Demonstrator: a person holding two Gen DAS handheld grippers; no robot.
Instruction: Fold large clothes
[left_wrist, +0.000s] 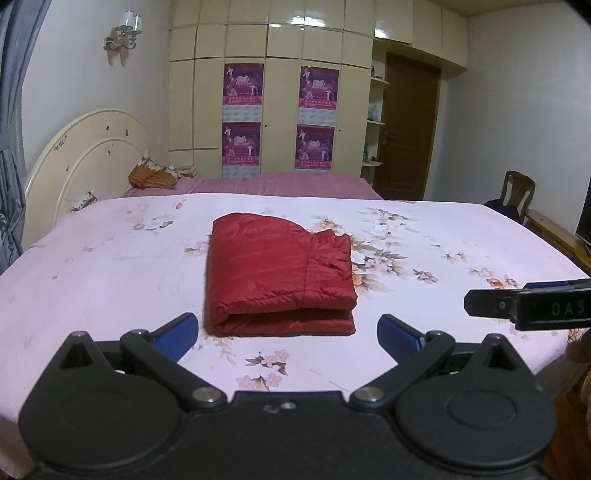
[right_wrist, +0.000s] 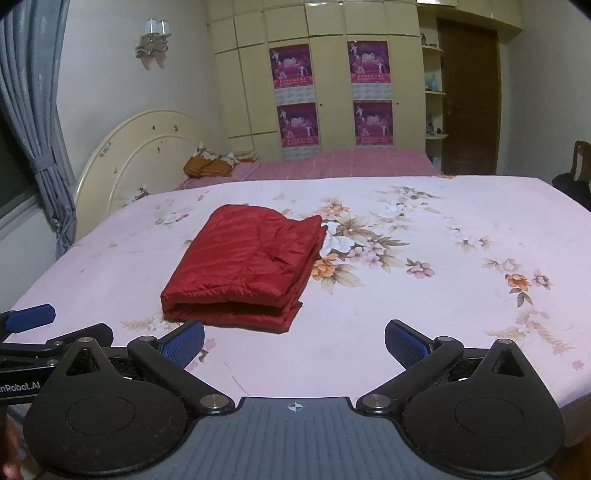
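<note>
A red quilted jacket (left_wrist: 277, 273) lies folded into a thick rectangle on the pink floral bed sheet (left_wrist: 110, 266); it also shows in the right wrist view (right_wrist: 243, 269). My left gripper (left_wrist: 288, 332) is open and empty, just short of the jacket's near folded edge. My right gripper (right_wrist: 294, 341) is open and empty, near the front of the bed, to the right of the jacket. The right gripper's side shows at the right edge of the left wrist view (left_wrist: 528, 304). A left fingertip (right_wrist: 31, 315) shows at the left edge of the right wrist view.
A cream headboard (left_wrist: 85, 162) stands at the left. A second bed with a pink cover (left_wrist: 288, 184) and an orange pillow (left_wrist: 155, 177) lies behind. A wardrobe (left_wrist: 273, 92), a brown door (left_wrist: 406, 125) and a wooden chair (left_wrist: 517, 195) are beyond. Grey curtains (right_wrist: 37, 122) hang left.
</note>
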